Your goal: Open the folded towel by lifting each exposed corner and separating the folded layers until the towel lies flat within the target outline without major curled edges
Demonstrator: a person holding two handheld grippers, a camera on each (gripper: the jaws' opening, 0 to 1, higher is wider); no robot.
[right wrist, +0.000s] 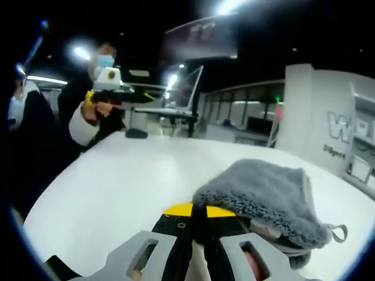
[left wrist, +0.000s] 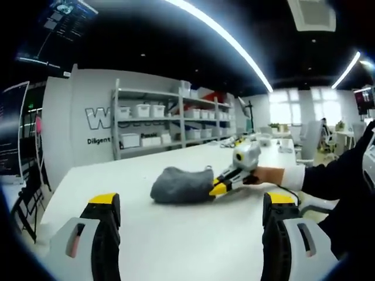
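A grey folded towel (left wrist: 177, 185) lies bunched in the middle of the white table (left wrist: 176, 246). In the left gripper view my left gripper (left wrist: 192, 205) hangs open and wide above the table's near part, short of the towel, with nothing between its fingers. My right gripper (left wrist: 218, 188) comes in from the right, held by a hand, its yellow tips at the towel's right edge. In the right gripper view that right gripper (right wrist: 196, 212) is shut on the towel (right wrist: 263, 196) at its near edge; a small loop tag (right wrist: 338, 233) sticks out. The left gripper (right wrist: 117, 93) is far across the table (right wrist: 117, 181).
Grey shelves with white bins (left wrist: 158, 123) stand against a lettered wall behind the table. More desks and chairs (left wrist: 304, 143) are at the far right. A person's dark sleeve (left wrist: 340, 175) reaches in from the right. A monitor (right wrist: 184, 88) stands beyond the table.
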